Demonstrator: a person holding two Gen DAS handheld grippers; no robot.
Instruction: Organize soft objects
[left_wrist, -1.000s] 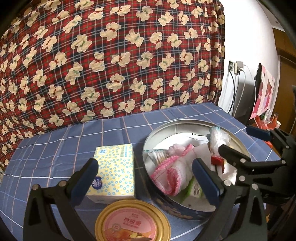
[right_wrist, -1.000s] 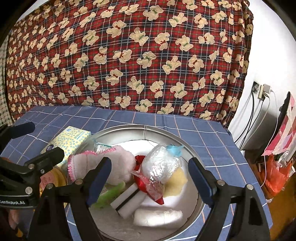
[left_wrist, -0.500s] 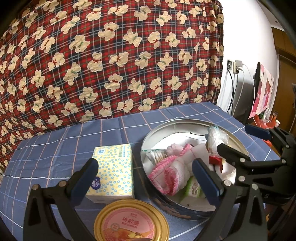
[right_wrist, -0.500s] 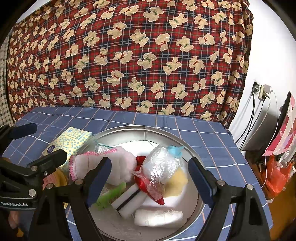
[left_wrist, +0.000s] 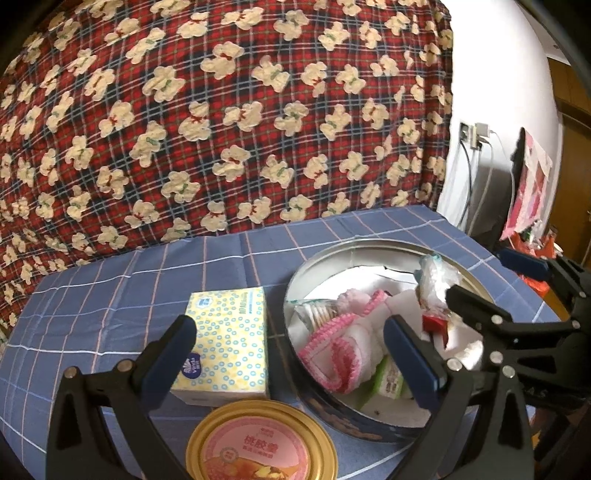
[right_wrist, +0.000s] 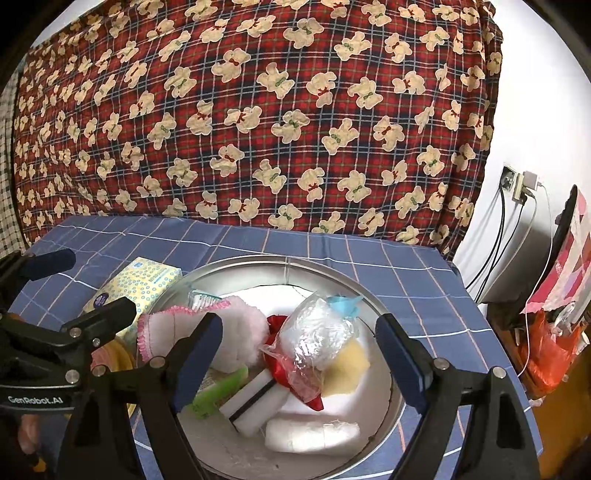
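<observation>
A round tin (right_wrist: 369, 302) of shiny, smooth metal is seen on a matt woven checked tablecloth (left_wrist: 110, 302). Crinkled glossy plastic wraps a bag (right_wrist: 317, 332); a fluffy cloth (right_wrist: 236, 332) looks soft. The tissue pack (left_wrist: 225, 343) is covered in slightly glossy printed film.

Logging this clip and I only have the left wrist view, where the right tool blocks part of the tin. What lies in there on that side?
Observer: A yellow sponge lies under the clear plastic bag.
Operator: Anything at the tin's near edge?
Observer: A white wrapped roll lies on the floor of the tin.
Operator: Is the right tool gripping anything?
Observer: No. The right tool is open above the tin, gripping nothing.
</observation>
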